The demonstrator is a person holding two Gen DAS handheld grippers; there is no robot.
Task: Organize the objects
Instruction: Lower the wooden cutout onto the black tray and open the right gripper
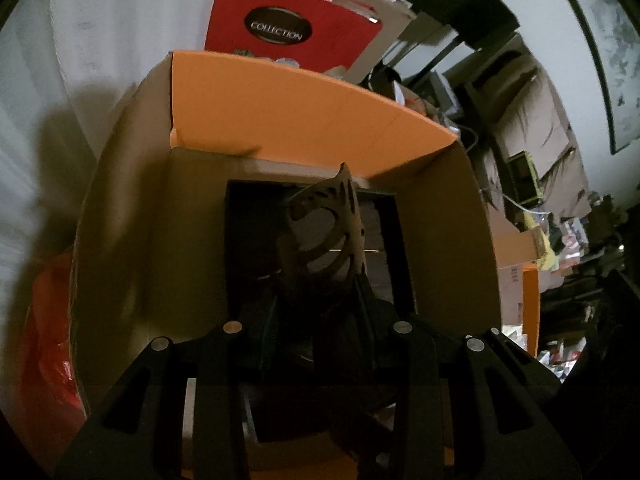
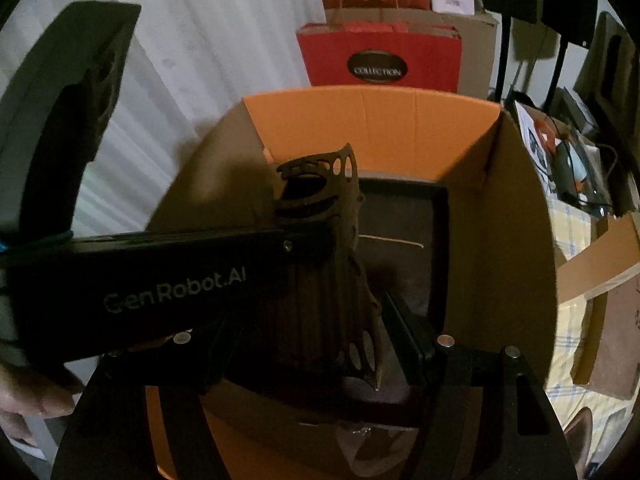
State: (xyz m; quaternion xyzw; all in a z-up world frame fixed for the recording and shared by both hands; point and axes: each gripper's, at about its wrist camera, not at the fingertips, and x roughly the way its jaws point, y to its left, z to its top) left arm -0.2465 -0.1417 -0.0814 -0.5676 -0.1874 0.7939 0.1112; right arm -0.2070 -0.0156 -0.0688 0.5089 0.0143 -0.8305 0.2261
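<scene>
Over the cardboard box [image 1: 132, 240], both grippers tilt steeply downward. Left gripper [image 2: 312, 240] fingers pinch the cut-out wooden piece [image 2: 320, 208]. Right gripper [image 2: 320, 344] fingers stand spread beside its near end.

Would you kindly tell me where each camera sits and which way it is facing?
Left wrist: on the left gripper, looking steeply down into the open cardboard box; its own dark fingers grip a cut-out wooden piece.
Right wrist: on the right gripper, looking down into the same box; its fingers straddle the piece, the left gripper crosses from the left, and a hand shows at the edge.
Shared: box, wooden piece, red "Collection" bag.
</scene>
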